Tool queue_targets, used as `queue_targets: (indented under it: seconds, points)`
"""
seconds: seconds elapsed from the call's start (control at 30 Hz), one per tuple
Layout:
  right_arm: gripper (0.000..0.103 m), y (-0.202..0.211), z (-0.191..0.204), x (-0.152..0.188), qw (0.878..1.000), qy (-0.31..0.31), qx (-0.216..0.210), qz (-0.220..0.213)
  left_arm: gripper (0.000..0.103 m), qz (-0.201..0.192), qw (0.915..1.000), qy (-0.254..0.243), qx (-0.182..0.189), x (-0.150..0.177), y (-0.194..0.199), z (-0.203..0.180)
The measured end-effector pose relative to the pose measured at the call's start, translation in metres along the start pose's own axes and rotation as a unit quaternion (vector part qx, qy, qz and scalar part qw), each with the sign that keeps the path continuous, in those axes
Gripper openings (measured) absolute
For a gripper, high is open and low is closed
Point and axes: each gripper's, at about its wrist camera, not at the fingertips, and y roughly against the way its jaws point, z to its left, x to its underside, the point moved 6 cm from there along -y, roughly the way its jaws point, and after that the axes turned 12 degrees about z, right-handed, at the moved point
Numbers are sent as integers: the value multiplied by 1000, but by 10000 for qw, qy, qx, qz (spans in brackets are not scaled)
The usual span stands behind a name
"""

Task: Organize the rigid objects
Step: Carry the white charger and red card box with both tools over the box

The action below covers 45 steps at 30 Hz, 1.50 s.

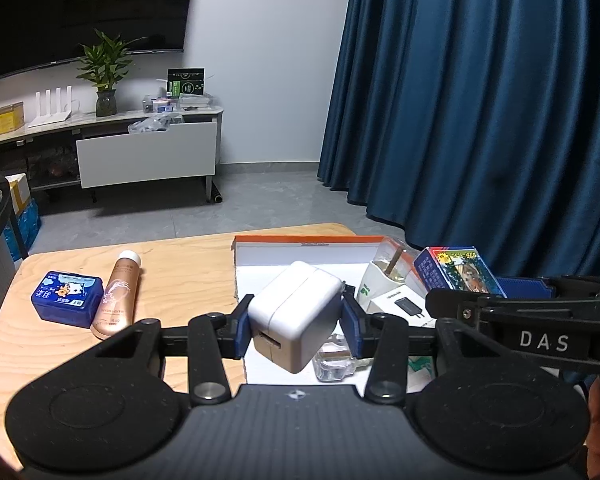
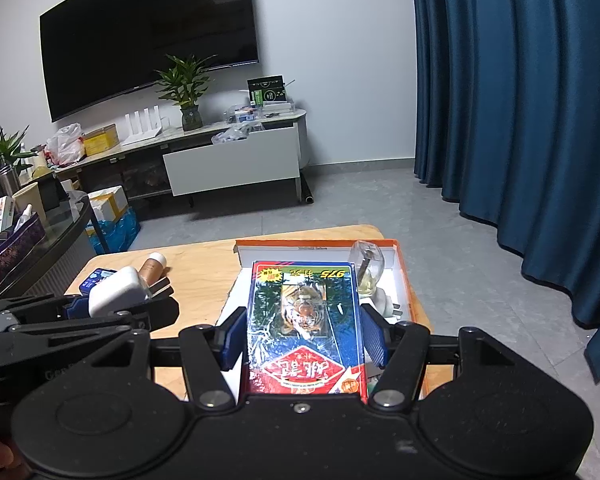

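Your left gripper (image 1: 296, 322) pinches a white charger block (image 1: 294, 316) between its blue pads, holding it above the near left edge of the orange-rimmed tray (image 1: 300, 242). Your right gripper (image 2: 302, 338) clamps a blue card box with a tiger print (image 2: 304, 328) over the same tray. Inside the tray lie a clear-topped plug-in vaporiser (image 1: 384, 268) and a small white carton (image 1: 400, 304). Left of the tray, on the wooden table (image 1: 180, 264), rest a rose-gold bottle (image 1: 118, 296) and a blue tin (image 1: 66, 298), touching.

Both wrist cameras look down close over the shared orange-rimmed tray (image 1: 300, 240).
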Motion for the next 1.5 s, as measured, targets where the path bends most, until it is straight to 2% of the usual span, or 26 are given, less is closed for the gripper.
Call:
queue_targets:
  seconds: [0.3, 0.73, 1.23, 1.5]
  points:
    - [71, -14, -4, -22, 9999, 27, -118, 70, 45, 122, 9999, 58, 21, -13, -21, 9]
    - [71, -65, 3, -75, 9995, 200, -53, 218, 45, 249, 9996, 53, -86, -35, -57, 18]
    - [71, -114, 5, -93, 9983, 196, -42, 538, 45, 431, 9990, 102, -92, -39, -81, 26]
    - [71, -137, 5, -99, 9970, 271, 188, 701, 45, 514, 9986, 134, -69, -39, -89, 28]
